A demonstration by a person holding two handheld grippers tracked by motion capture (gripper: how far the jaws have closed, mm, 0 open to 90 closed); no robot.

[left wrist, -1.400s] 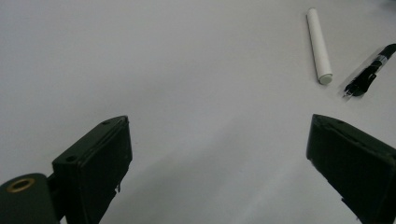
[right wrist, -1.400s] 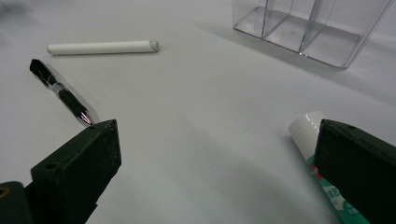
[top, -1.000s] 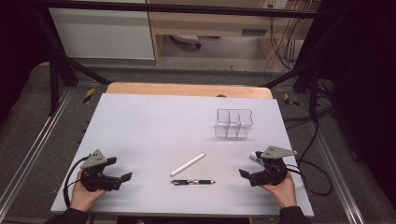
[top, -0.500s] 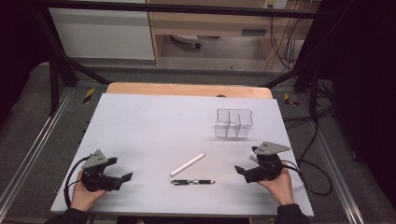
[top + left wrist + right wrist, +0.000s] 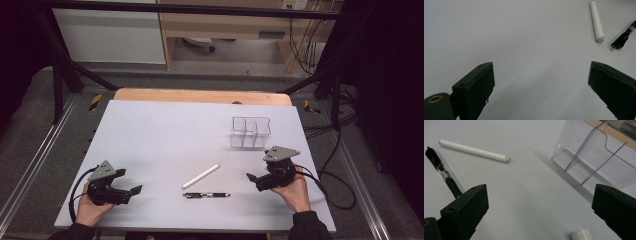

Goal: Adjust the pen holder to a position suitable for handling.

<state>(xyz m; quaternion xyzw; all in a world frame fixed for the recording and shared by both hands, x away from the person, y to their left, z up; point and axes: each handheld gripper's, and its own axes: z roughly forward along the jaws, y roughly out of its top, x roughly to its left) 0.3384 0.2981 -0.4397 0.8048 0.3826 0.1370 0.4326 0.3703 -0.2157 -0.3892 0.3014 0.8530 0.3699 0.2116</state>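
Crosswise black pen (image 5: 206, 195) near right tongs (image 5: 256, 179), both tongs wide open, empty.

The left gripper (image 5: 131, 192) sits low at the near left, held in the person's left hand (image 5: 90, 210), forearm entering from the bottom edge. Its jaws stand wide apart and point right. The right gripper (image 5: 252, 179) is held in the right hand (image 5: 292, 190) at the near right, jaws likewise spread wide, pointing left toward the middle.
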